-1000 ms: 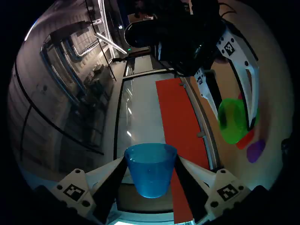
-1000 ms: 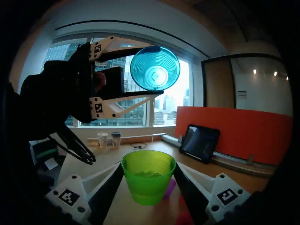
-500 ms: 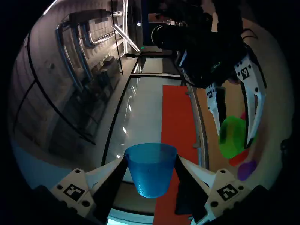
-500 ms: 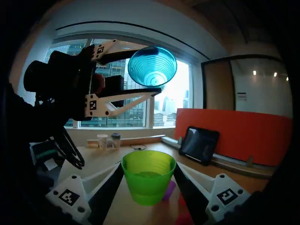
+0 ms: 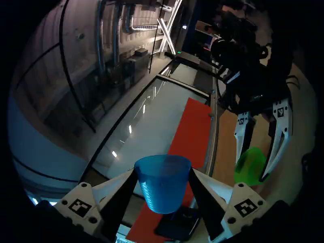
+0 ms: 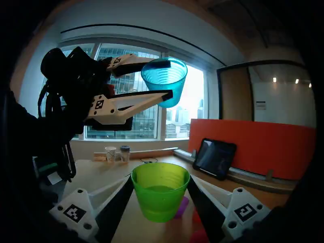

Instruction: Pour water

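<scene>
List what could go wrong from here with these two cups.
1. The blue cup is held high, well apart from the green cup. Water poured from there could splash or miss onto the desk.
2. The tablet leans close behind the green cup, so a spill might reach it.
3. The green cup seems to hold water, so a tilt of the right gripper could slop it.

Your left gripper (image 5: 163, 175) hangs up and left of your right gripper (image 6: 160, 181), tipped a bit, squeezing the blue cup (image 5: 163, 190). The right one's level, squeezing the green cup (image 6: 160, 198).
</scene>
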A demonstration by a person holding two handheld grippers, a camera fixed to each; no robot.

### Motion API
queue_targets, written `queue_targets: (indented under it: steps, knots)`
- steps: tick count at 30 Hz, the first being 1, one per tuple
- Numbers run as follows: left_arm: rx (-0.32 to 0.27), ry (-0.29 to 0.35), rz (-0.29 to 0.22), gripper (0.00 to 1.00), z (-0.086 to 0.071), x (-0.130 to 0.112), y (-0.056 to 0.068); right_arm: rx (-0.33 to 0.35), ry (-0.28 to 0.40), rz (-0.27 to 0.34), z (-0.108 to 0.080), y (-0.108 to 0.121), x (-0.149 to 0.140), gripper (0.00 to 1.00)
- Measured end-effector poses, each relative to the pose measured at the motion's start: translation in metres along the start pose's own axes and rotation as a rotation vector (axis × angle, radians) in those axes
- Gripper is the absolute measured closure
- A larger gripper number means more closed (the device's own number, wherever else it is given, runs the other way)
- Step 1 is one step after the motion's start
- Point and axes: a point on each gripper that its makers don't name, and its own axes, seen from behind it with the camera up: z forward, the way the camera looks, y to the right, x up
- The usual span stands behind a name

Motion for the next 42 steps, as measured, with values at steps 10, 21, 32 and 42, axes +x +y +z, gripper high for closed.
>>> queue_targets:
  steps: [10,21,32,42]
  knots:
    - [0.016,-0.018,-0.316,0.14,-0.003,-0.014,-0.011,-0.007,0.007,-0.004,0.000,0.001,0.003,0.09]
    - [0.017,-0.039,-0.708,0.13,-0.005,-0.032,-0.020,-0.012,0.013,-0.009,-0.002,0.001,0.007,0.09]
    - [0.003,-0.048,-0.976,0.13,-0.004,-0.044,-0.019,-0.015,0.015,-0.014,-0.003,0.000,0.012,0.09]
    - [0.002,-0.104,-0.995,0.13,-0.014,-0.073,0.002,-0.050,-0.001,0.003,-0.012,0.016,0.011,0.09]
